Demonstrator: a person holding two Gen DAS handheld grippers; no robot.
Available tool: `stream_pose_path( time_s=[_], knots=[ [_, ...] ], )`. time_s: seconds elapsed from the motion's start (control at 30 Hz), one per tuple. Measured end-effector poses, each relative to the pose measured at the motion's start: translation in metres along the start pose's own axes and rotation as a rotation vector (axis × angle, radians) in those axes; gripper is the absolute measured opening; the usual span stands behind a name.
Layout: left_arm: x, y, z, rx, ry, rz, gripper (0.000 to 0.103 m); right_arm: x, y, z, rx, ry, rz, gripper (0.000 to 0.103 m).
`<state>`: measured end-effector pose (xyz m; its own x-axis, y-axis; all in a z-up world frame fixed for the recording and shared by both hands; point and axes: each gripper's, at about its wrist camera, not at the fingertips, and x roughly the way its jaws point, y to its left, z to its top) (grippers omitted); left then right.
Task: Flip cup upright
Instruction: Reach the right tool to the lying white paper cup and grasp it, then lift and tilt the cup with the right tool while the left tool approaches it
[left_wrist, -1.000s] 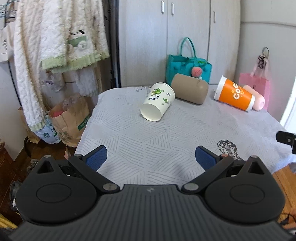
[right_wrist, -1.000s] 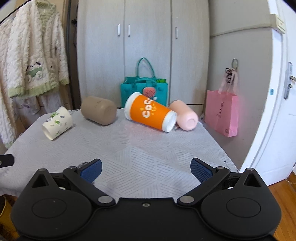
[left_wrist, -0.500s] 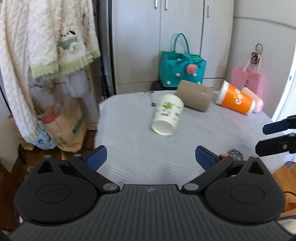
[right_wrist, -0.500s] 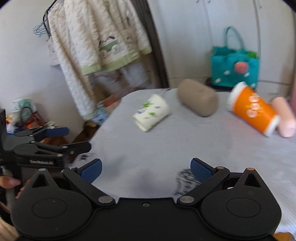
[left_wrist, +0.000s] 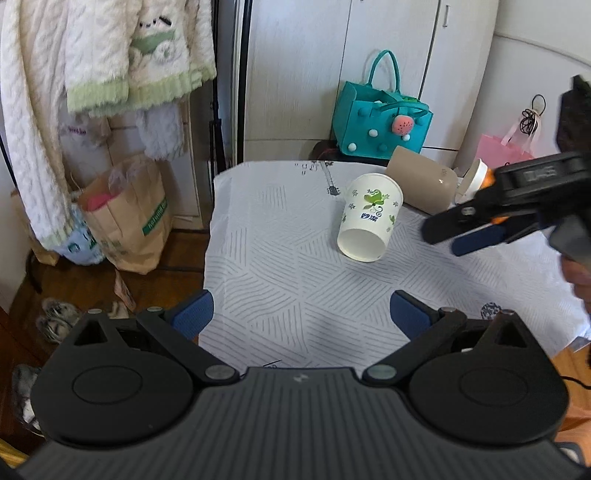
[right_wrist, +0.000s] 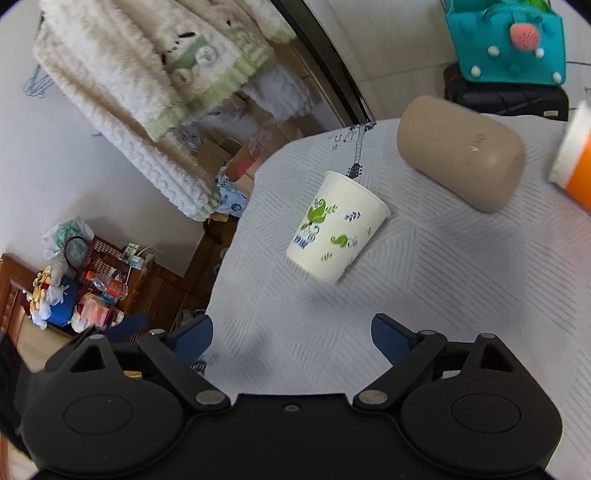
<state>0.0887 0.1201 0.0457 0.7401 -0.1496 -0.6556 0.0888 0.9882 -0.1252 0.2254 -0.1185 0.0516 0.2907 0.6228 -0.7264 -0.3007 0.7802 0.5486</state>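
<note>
The white paper cup (left_wrist: 367, 218) with green leaf print lies on its side on the table (left_wrist: 280, 266), which is covered by a grey line-patterned cloth. In the left wrist view its open mouth faces the near side and its interior appears empty. In the right wrist view the cup (right_wrist: 334, 230) shows its side wall, with its closed base toward the near left.

The left gripper (left_wrist: 300, 317) is held above the near edge of the table. Its two blue-padded fingers stand wide apart with nothing between them. The cup is well apart from it, toward the far right.

The right gripper (right_wrist: 291, 338) is likewise spread wide and holds nothing. It is aimed at the cup, which lies beyond its fingertips, not touching them. In the left wrist view the right gripper (left_wrist: 476, 229) enters from the right, near the cup but apart from it.

A tan cup (left_wrist: 423, 182) lies on its side just beyond the paper cup, to the far right. An orange cup (right_wrist: 576, 158) with a white rim lies further right, partly cut off.

A teal bag (left_wrist: 380, 122) stands behind the table; pale contents show at its open top, too small to identify. A brown paper bag (left_wrist: 125, 218) on the floor at left holds something pink.
</note>
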Motion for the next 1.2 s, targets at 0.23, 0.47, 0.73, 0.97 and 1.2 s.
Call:
stream_pose_path(
  time_s=[0.23, 0.47, 0.73, 0.97, 1.2],
  knots=[
    [0.021, 0.007, 0.002, -0.009, 0.006, -0.04, 0.103, 0.03, -0.004, 0.016, 0.022, 0.021, -0.002, 0.092],
    [0.044, 0.014, 0.011, 0.007, -0.013, -0.128, 0.102, 0.046, -0.014, 0.03, 0.058, 0.021, -0.058, 0.092],
    [0.061, 0.015, 0.014, 0.017, -0.018, -0.185, 0.102, 0.06, -0.019, 0.039, 0.073, 0.028, -0.09, 0.092],
    [0.068, 0.019, 0.011, 0.004, -0.002, -0.188, 0.102, 0.07, -0.022, 0.049, 0.103, 0.014, -0.067, 0.092],
    [0.068, 0.021, 0.011, -0.002, 0.009, -0.178, 0.102, 0.077, -0.014, 0.044, -0.008, 0.018, -0.129, 0.07]
  ],
)
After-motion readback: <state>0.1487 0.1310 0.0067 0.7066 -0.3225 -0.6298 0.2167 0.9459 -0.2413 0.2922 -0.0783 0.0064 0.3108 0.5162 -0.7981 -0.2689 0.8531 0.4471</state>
